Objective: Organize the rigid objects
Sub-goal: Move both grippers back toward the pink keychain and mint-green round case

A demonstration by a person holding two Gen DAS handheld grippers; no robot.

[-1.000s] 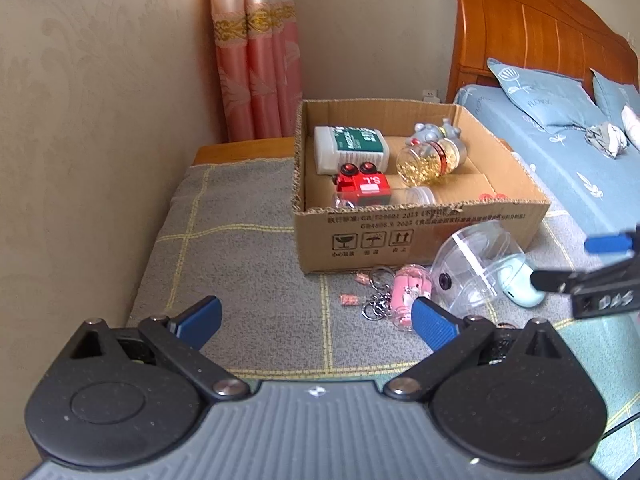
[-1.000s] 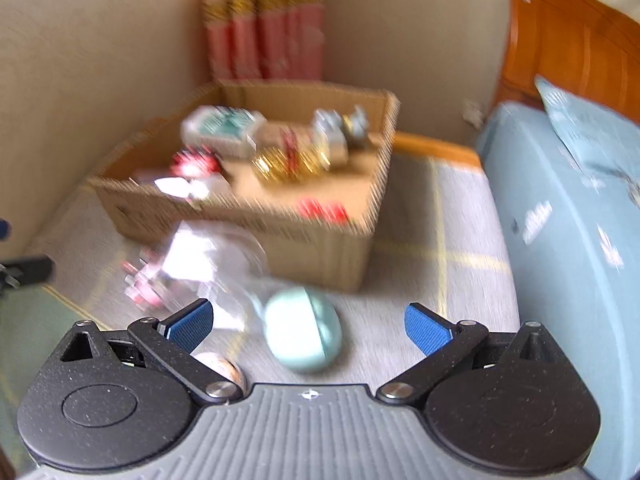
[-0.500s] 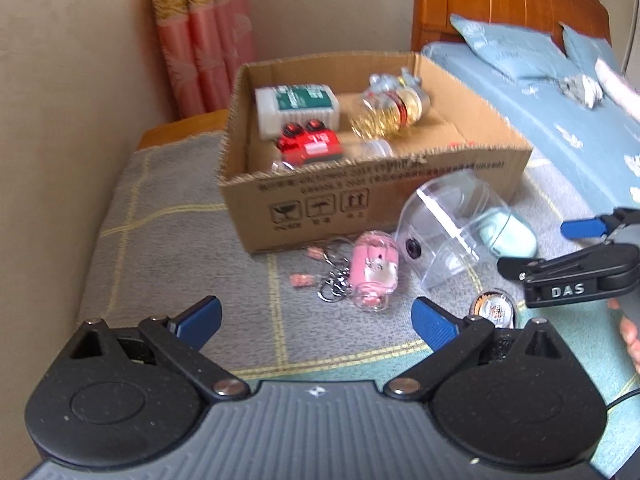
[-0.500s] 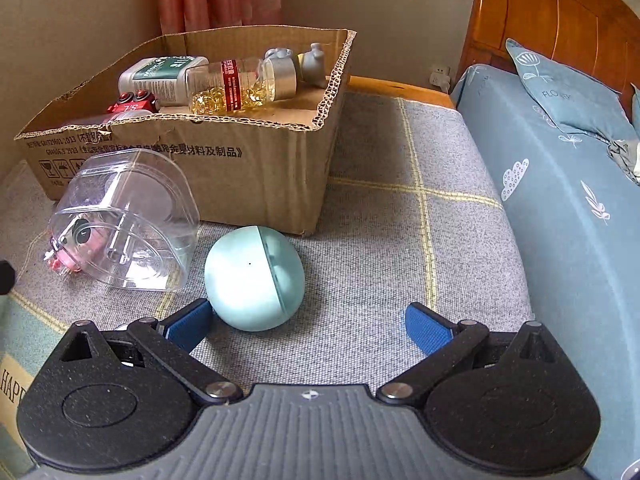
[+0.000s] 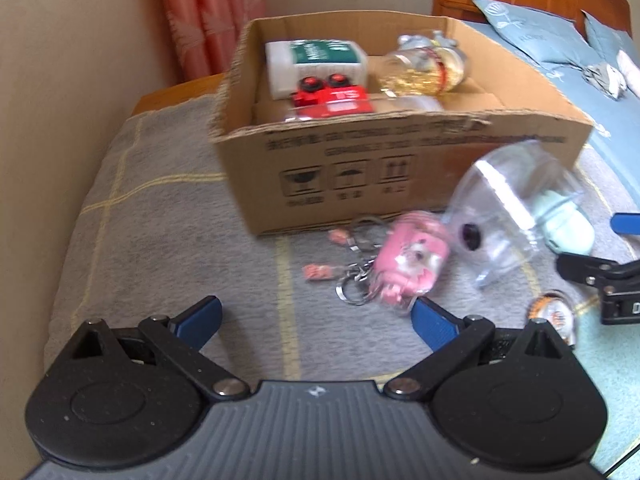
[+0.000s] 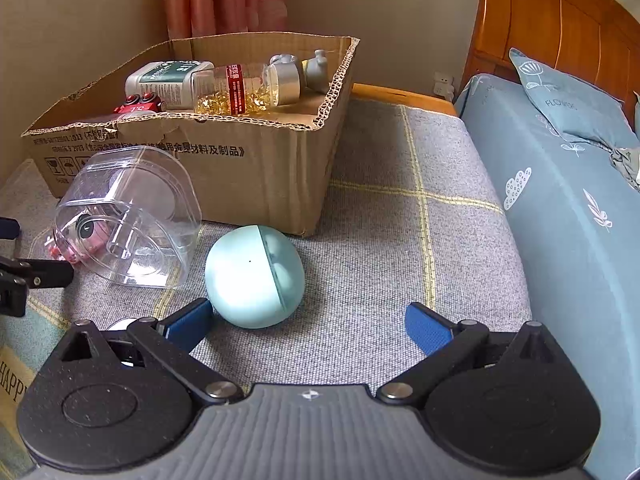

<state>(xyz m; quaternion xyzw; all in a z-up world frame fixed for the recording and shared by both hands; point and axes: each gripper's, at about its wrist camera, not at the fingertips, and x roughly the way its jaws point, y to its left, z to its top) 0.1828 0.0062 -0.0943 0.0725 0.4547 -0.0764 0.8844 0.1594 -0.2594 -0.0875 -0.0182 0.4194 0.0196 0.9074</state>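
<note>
A cardboard box [image 5: 400, 168] [image 6: 224, 160] stands on a grey blanket and holds a white-green bottle [image 5: 316, 60], a red toy car [image 5: 332, 100] and a capsule bottle [image 6: 244, 88]. In front of it lie a pink keychain charm [image 5: 408, 260], a clear plastic jar [image 5: 508, 208] [image 6: 128, 216] on its side, a mint round case [image 6: 254, 276] [image 5: 564, 224] and a small round badge [image 5: 554, 314]. My left gripper [image 5: 316, 320] is open, its right finger close to the pink charm. My right gripper [image 6: 308, 322] is open just short of the mint case.
A wall runs along the left and pink curtains [image 5: 212, 12] hang behind the box. A bed with blue sheets [image 6: 580, 208], a pillow and a wooden headboard [image 6: 560, 12] borders the blanket on the right. Bare blanket [image 6: 400, 240] lies to the right of the mint case.
My left gripper has moved closer to the pink charm and the box. My right gripper has closed in on the mint case, whose view went from blurred to steady.
</note>
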